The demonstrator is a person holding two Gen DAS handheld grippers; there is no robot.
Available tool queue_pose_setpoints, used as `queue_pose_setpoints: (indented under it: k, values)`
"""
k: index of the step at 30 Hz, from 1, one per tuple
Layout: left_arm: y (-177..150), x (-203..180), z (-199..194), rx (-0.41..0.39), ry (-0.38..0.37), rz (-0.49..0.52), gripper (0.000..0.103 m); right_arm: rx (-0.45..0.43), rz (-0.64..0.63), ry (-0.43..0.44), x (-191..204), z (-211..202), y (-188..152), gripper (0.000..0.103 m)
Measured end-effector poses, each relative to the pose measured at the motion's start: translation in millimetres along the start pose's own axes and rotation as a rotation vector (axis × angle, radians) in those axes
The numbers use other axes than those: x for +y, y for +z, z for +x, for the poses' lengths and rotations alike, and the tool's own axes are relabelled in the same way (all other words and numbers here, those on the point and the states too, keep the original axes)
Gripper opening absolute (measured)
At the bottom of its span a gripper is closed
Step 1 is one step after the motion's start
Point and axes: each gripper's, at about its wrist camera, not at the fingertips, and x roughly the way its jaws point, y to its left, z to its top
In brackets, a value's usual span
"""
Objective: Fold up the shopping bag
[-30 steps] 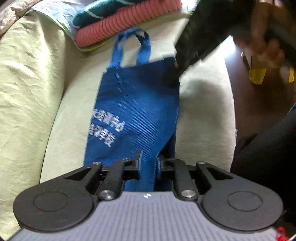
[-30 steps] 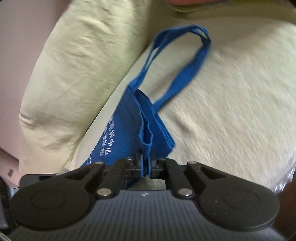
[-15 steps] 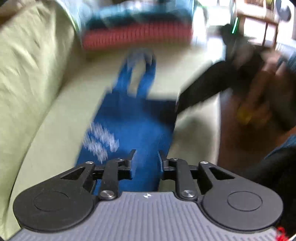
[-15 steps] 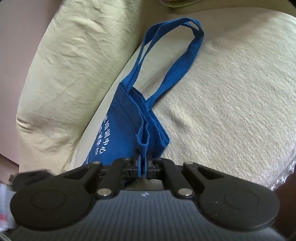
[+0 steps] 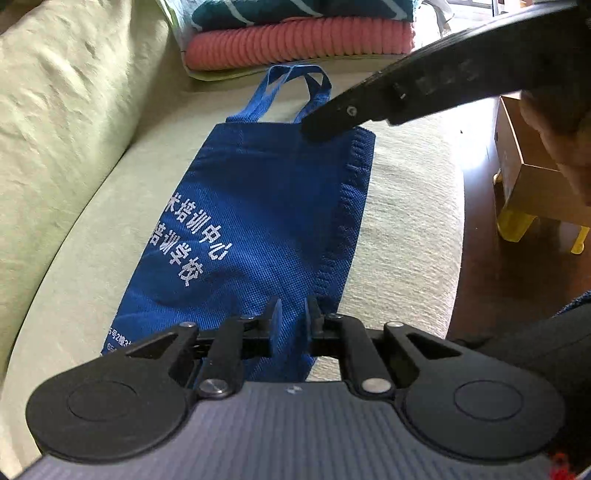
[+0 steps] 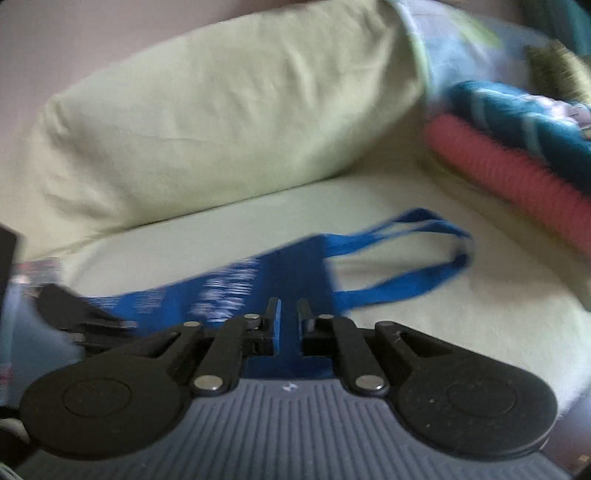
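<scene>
The work surface is a pale green sofa seat (image 5: pixel 402 206), with a matching back cushion (image 5: pixel 62 110) at 10 o'clock in the left wrist view. A stack of folded textiles sits at 12 o'clock on the seat: a pink ribbed blanket (image 5: pixel 295 44) with a teal striped one (image 5: pixel 295 9) on top. A cardboard box (image 5: pixel 532 170) stands on yellow feet on the dark floor at 3 o'clock.

The blue shopping bag (image 5: pixel 258 221) lies flat on the seat, running from my left gripper (image 5: pixel 293 314) toward 12 o'clock. White printed characters face up. Its two handles (image 5: pixel 295 88) lie at the far end, just short of the pink blanket. The bag mouth lies flat and closed; no contents are visible.

My left gripper sits at the bag's near end. Its jaws stand a narrow gap apart, with blue fabric showing between them. I cannot tell whether the pads touch the fabric.

My right gripper (image 6: pixel 288 314) is at the bag's handle end, reaching in from 2 o'clock in the left wrist view (image 5: pixel 321 129). Its tip lies over the bag's top hem. In the right wrist view, which is blurred, the jaws are slightly parted with blue fabric between them, and the handles (image 6: pixel 424 254) extend toward 2 o'clock. No clamp on the fabric is visible.
</scene>
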Motion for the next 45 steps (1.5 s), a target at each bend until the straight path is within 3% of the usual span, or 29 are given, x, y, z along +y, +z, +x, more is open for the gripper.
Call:
queue_pose_setpoints:
  k: [1, 2, 3, 4, 7, 9, 10, 11, 15, 19, 22, 26, 30, 31, 36, 39, 41, 43, 45]
  values:
    - [0.0, 0.3, -0.3, -0.002, 0.001, -0.007, 0.011, -0.054, 0.007, -0.063, -3.4, -8.4, 1.0, 0.007]
    - [0.1, 0.7, -0.2, -0.004, 0.001, -0.013, 0.011, -0.096, 0.011, -0.073, -7.3, -15.6, 4.1, 0.007]
    - [-0.1, 1.2, -0.1, -0.006, 0.002, -0.015, 0.011, -0.087, 0.008, -0.026, -11.4, -17.1, 7.7, 0.007]
    - [-0.4, 1.7, -0.1, -0.008, 0.003, -0.017, 0.011, -0.033, 0.000, 0.050, -13.6, -12.2, 11.3, 0.007]
    - [-1.2, 3.0, -0.2, -0.013, 0.005, -0.021, 0.011, 0.059, -0.051, 0.127, -7.5, 4.8, 4.0, 0.007]
    - [-2.7, 3.7, -1.4, -0.018, 0.009, -0.024, 0.014, 0.163, -0.007, 0.145, -8.1, 27.0, -7.9, 0.007]
    - [-4.9, 5.2, -2.8, -0.023, 0.016, -0.034, 0.020, 0.211, 0.013, 0.116, -9.2, 37.7, -14.5, 0.007]
    - [-10.2, 9.6, -6.2, -0.025, 0.036, -0.058, 0.020, 0.248, 0.031, 0.089, -10.3, 46.8, -20.8, 0.000]
    - [-46.5, 34.3, -27.0, 0.011, 0.164, -0.178, 0.020, 0.224, -0.015, 0.075, -10.0, 50.4, -23.1, 0.000]
    - [-114.7, 69.4, -47.7, 0.156, 0.354, -0.289, 0.016, 0.231, -0.008, 0.076, -13.4, 56.7, -19.0, 0.000]
    - [-143.4, 90.5, -65.6, 0.127, 0.323, -0.423, 0.011, 0.218, -0.042, 0.067, -6.4, 52.9, -24.0, 0.000]
    - [-123.5, 78.8, -67.9, 0.144, 0.375, -0.333, 0.009, 0.217, -0.048, 0.058, -4.9, 51.1, -24.2, 0.000]
    - [-95.1, 74.3, -88.8, -0.047, 0.257, -0.406, 0.009, 0.225, -0.044, 0.065, -5.3, 50.4, -22.3, 0.000]
    - [-89.1, 69.6, -86.5, -0.061, 0.232, -0.384, 0.010, 0.227, -0.041, 0.065, -5.6, 51.1, -22.2, 0.000]
    - [-91.3, 38.1, -48.0, 0.056, 0.254, -0.202, 0.011, 0.222, -0.046, 0.070, -5.0, 51.0, -23.3, 0.000]
    - [-107.0, 46.4, -48.1, 0.079, 0.336, -0.270, 0.011, 0.223, -0.042, 0.076, -5.7, 51.6, -22.6, 0.000]
    - [-104.0, 49.3, -54.6, 0.120, 0.400, -0.260, 0.010, 0.218, -0.040, 0.074, -5.4, 52.0, -22.9, 0.000]
    - [-92.2, 41.9, -62.4, 0.094, 0.408, -0.202, 0.010, 0.214, -0.035, 0.071, -4.9, 52.2, -23.3, 0.000]
    - [-75.6, 33.9, -67.7, 0.015, 0.324, -0.197, 0.011, 0.211, -0.029, 0.068, -4.4, 52.0, -23.6, 0.000]
